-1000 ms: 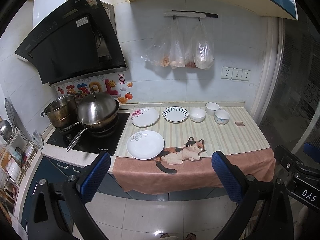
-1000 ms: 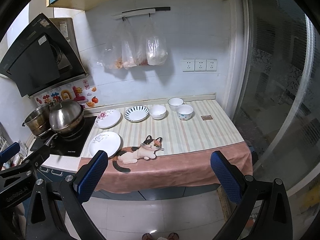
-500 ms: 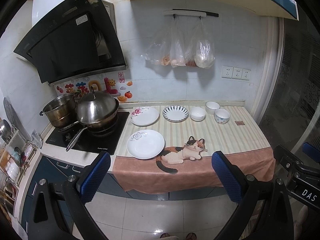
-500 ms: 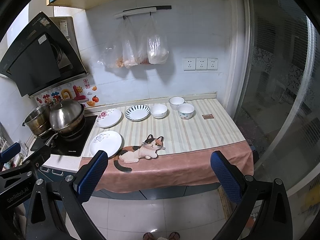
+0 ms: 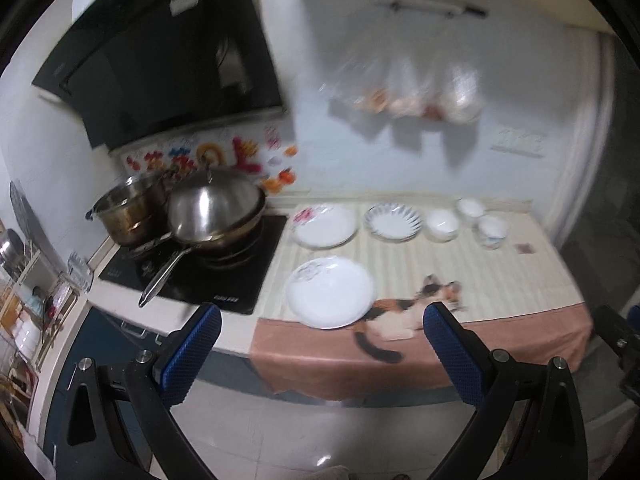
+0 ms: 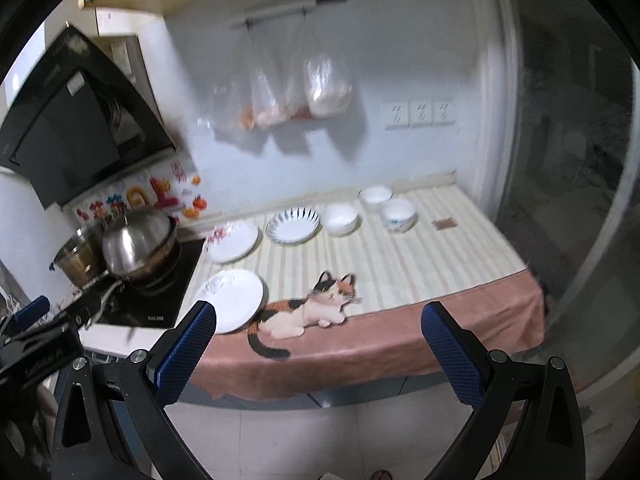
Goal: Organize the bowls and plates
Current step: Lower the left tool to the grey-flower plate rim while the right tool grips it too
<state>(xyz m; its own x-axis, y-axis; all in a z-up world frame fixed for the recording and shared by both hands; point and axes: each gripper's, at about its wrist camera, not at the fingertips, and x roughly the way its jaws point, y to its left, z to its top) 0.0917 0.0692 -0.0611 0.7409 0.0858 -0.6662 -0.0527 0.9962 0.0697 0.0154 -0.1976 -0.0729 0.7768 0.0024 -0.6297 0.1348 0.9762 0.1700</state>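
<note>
On the striped counter mat stand a large white plate [image 5: 330, 292] at the front, a flowered plate [image 5: 325, 226], a blue-striped dish [image 5: 393, 222] and three white bowls [image 5: 441, 225] in a back row. The same plates [image 6: 232, 300] and bowls [image 6: 339, 219] show in the right wrist view. My left gripper [image 5: 320, 356] is open and empty, off the counter's front edge. My right gripper [image 6: 318, 354] is open and empty, also short of the counter.
A stove with a lidded wok [image 5: 216, 212] and a steel pot [image 5: 128, 216] stands left of the mat. A range hood [image 5: 160, 60] hangs above. Plastic bags [image 6: 296, 92] hang on the wall. A glass door [image 6: 580, 160] is at right.
Both grippers have moved forward toward the counter, so the dishes look nearer and larger. The view is blurred by motion. Both stay open and empty.
</note>
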